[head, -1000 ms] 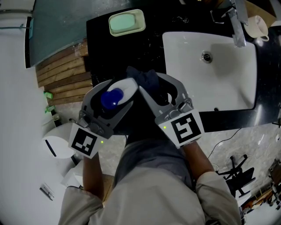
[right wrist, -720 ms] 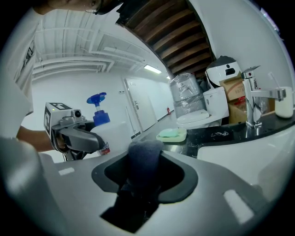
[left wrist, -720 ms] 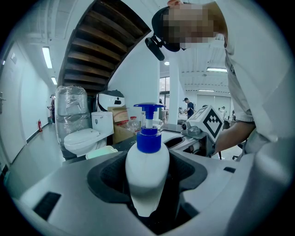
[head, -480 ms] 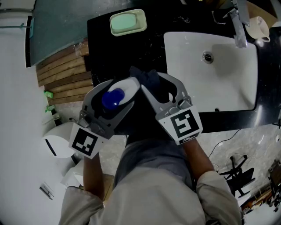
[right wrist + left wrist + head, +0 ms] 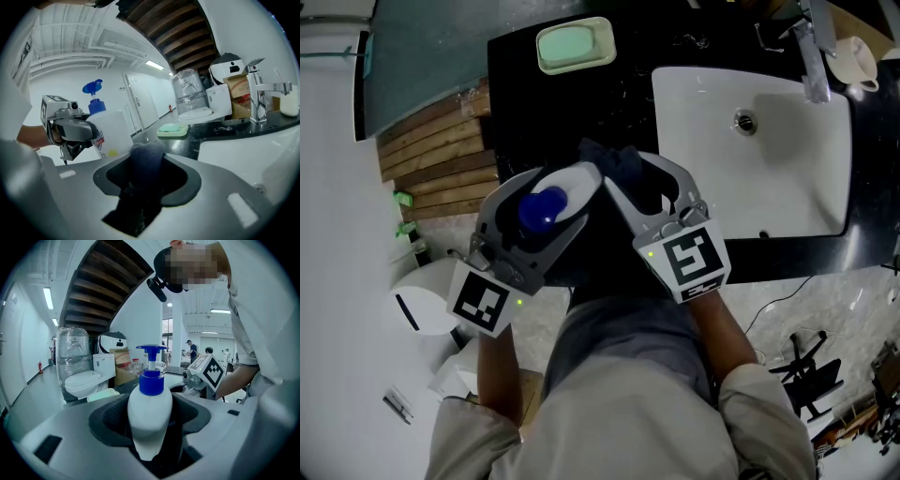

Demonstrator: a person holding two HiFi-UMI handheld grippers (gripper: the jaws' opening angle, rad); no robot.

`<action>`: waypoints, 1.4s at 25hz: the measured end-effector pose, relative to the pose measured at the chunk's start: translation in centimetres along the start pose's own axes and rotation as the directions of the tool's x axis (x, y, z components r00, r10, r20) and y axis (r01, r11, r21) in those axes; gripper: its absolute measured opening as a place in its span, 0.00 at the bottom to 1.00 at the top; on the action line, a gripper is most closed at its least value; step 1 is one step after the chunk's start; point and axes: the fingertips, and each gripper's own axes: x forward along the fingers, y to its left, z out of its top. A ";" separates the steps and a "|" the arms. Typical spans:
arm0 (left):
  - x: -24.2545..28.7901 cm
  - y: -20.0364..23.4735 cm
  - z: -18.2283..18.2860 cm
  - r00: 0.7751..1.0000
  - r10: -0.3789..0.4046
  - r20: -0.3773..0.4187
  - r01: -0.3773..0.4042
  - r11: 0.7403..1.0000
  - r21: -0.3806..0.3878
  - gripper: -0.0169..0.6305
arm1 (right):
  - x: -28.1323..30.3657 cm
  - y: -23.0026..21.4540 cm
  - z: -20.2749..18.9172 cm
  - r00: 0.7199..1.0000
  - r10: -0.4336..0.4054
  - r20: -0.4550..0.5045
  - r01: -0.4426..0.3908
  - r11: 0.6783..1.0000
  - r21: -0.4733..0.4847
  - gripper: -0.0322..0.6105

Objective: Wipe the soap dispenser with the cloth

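Head view has the left hand-held gripper [image 5: 553, 192] clamped on the white soap dispenser [image 5: 542, 208] over the front of the black surface [image 5: 544, 103], the right hand-held gripper [image 5: 633, 178] just beside it pinching the dark cloth [image 5: 614, 167], and the sink [image 5: 769, 187] further right.

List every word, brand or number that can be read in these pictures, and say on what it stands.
"guard": blue letters printed on the white soap dispenser, seen in the right gripper view. They seem to be the end of a brand name, and its start is covered.
Smaller print beside it: too blurred to read.
Nothing else is legible in any view.
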 end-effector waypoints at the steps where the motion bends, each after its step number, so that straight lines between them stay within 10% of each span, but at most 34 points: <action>1: 0.0 0.0 0.0 1.000 0.000 0.000 0.000 1.000 -0.001 0.45 | 0.0 0.0 0.0 1.000 0.001 -0.001 -0.001 1.000 0.004 0.30; 35: 0.0 0.0 0.0 1.000 0.002 0.022 -0.001 1.000 -0.025 0.45 | -1.1 0.8 1.3 0.998 0.065 0.027 -0.067 0.996 0.062 0.31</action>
